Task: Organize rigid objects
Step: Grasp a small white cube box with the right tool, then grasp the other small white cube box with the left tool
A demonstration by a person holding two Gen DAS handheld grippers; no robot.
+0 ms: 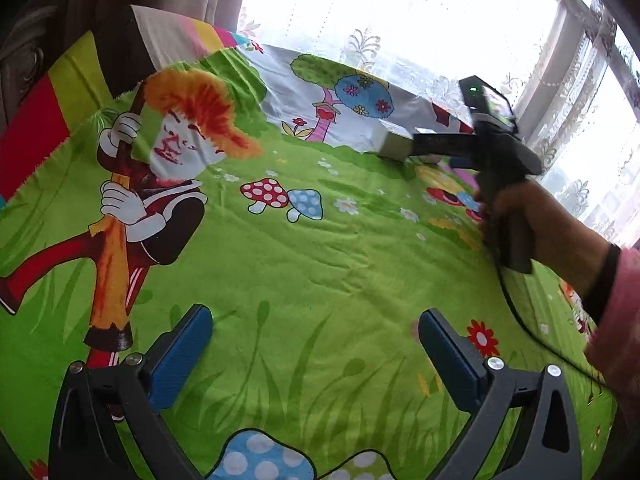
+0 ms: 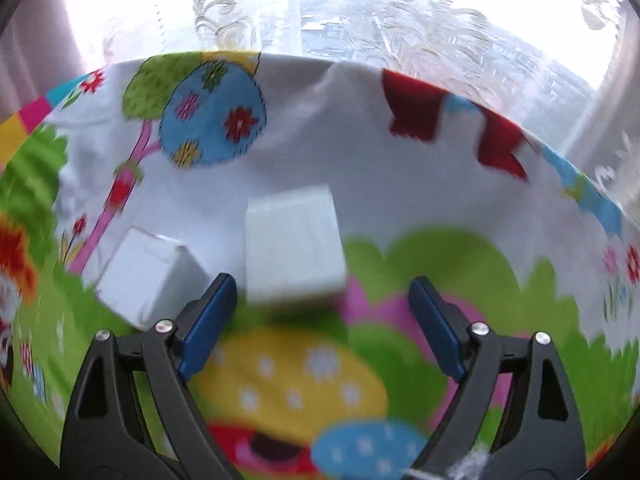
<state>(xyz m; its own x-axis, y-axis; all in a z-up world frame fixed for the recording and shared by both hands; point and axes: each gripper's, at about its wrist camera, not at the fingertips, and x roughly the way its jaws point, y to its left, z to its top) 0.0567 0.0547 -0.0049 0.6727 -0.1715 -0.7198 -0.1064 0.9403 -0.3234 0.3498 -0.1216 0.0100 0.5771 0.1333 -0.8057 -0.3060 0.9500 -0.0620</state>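
Note:
Two white boxes lie on the cartoon-print bed sheet (image 2: 400, 168). In the right wrist view the larger box (image 2: 294, 240) sits just ahead of my right gripper (image 2: 321, 282), its near end level with the fingertips and closer to the left finger (image 2: 208, 320); the pads do not touch it. The smaller box (image 2: 146, 276) lies outside that finger, to the left. The right gripper is open. The picture is blurred. In the left wrist view my left gripper (image 1: 316, 316) hangs open over green sheet with nothing between its fingers. A box (image 1: 394, 142) shows far right, with the right gripper (image 1: 428, 150) at it.
A hand (image 1: 520, 216) in a pink sleeve holds the right gripper, and a black cable (image 1: 520, 320) trails from it over the sheet. A striped pillow (image 1: 80, 80) lies at the far left. A lace-curtained window (image 1: 400, 12) runs along the bed's far edge.

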